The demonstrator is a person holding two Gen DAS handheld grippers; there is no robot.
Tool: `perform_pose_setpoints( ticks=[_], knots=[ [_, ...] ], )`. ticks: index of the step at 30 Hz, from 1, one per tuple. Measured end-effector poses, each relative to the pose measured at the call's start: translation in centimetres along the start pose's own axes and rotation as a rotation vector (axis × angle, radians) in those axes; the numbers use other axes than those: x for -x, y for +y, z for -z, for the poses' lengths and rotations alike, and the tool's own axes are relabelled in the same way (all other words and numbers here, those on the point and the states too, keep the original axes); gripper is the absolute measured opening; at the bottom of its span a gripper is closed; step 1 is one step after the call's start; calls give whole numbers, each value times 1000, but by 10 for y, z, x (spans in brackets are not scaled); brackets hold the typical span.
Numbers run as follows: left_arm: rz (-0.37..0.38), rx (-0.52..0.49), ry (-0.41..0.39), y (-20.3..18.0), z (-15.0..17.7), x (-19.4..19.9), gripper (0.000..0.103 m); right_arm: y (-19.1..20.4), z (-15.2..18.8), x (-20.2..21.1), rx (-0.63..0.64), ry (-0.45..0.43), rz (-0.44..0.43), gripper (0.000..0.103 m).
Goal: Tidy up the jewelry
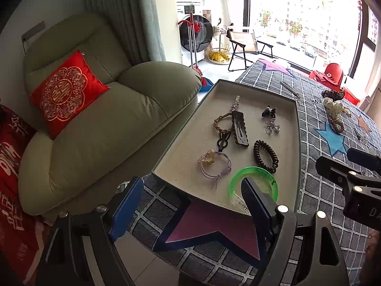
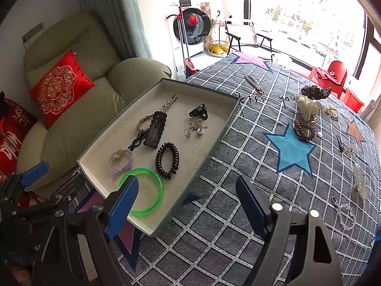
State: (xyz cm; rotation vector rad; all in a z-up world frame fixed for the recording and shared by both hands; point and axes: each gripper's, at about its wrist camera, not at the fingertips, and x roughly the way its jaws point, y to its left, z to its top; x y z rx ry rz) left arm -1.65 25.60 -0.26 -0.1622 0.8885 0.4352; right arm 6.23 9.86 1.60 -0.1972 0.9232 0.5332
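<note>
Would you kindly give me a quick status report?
Both tongs, left and right, open and empty. Tray holds green bangle, coil tie. Pearl strand loose on bedspread.

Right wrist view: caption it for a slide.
Open right gripper above tray of hair accessories; more jewelry on checked cloth.

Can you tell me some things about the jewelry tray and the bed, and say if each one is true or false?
1. The green bangle lies in the tray. True.
2. The dark spiral hair tie lies on the blue star. False: it lies in the tray, beside the green bangle.
3. The pearl strand is outside the tray, on the checked cover. True.
4. The right gripper grips the bangle. False: its jaws stand wide apart, holding nothing.
5. The cushion on the armchair is blue. False: it is red with a gold pattern.
</note>
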Motion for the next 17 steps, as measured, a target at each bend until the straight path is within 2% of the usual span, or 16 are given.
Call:
perform_pose_setpoints(
  ticks=[17],
  knots=[
    [-2, -6, -14, 0, -2, -3, 86, 3, 2, 2, 0, 0, -2, 86]
  ],
)
